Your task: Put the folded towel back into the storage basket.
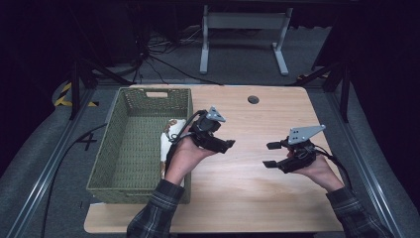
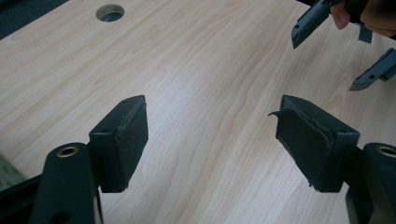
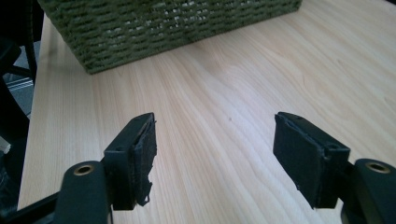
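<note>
Patterned white pouch (image 1: 171, 130), soft-looking, lying inside the green woven basket (image 1: 130, 144) against its right wall, partly hidden behind the left hand (image 1: 185, 154); exact kind of item hard to tell. Basket standing along the left edge of the wooden table (image 1: 247, 198), running from near the far-left corner almost to the near edge, open handle slot in its far wall. Apparently chosen as the drop-off spot, hence the pouch tucked within it rather than out on the bare wood.

Left gripper (image 1: 229, 145) just to the right of the basket, above the table's middle, pointing toward the right edge. Jaws spread apart, nothing between the pads (image 2: 128, 140) but bare wood grain; probably carried clear of the basket so as not to snag the rim.

Right gripper (image 1: 270, 154) nearer the right edge, aimed back toward the left one, jaws likewise parted and empty, pads (image 3: 140, 161) framing bare tabletop with the basket's side wall beyond. Held low and level over the wood, seemingly idle, well apart from the pouch.

Round cable hole (image 1: 253, 99) near the table's far edge, between the two grippers' lines. Dark floor and a grey stand (image 1: 242, 34) beyond.
</note>
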